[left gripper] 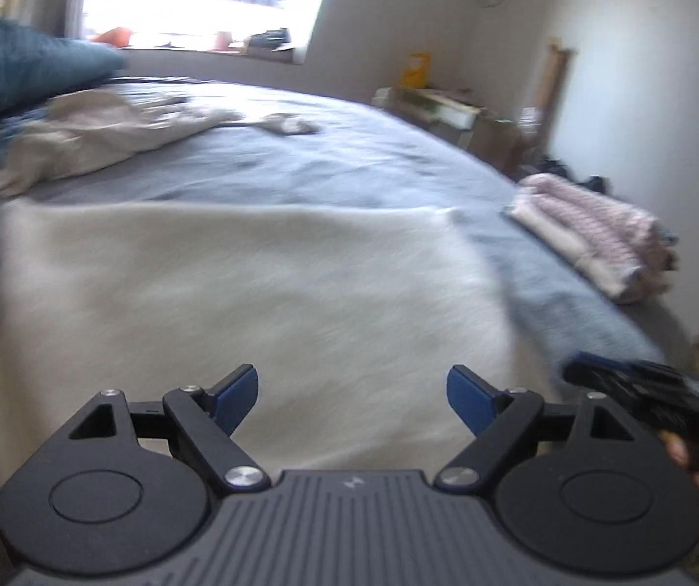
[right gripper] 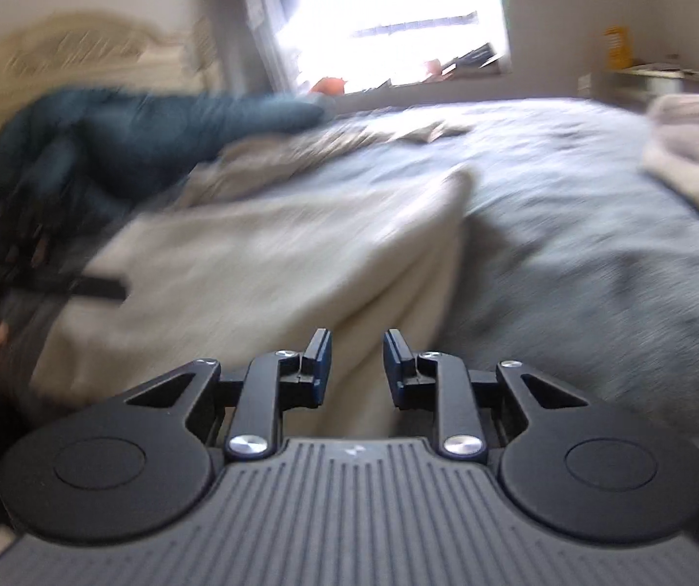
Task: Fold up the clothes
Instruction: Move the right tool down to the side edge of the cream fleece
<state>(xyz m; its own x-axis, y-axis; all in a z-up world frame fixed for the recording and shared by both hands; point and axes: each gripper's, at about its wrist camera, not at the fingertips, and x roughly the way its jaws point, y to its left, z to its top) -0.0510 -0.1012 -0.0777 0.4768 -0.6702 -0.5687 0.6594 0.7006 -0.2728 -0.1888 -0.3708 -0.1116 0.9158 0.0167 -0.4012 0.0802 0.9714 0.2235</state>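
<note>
Only the left view shows the striped folded pile (left gripper: 603, 239) beside cream cloth (left gripper: 251, 303)

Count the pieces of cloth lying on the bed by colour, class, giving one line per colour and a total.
Cream or white: 2, the flat cream cloth and the crumpled cream garment.
Teal: 1, the teal bedding heap.
Pink-and-white striped: 1, the folded striped stack.
Total: 4.
Blur may hide smaller pieces.
</note>
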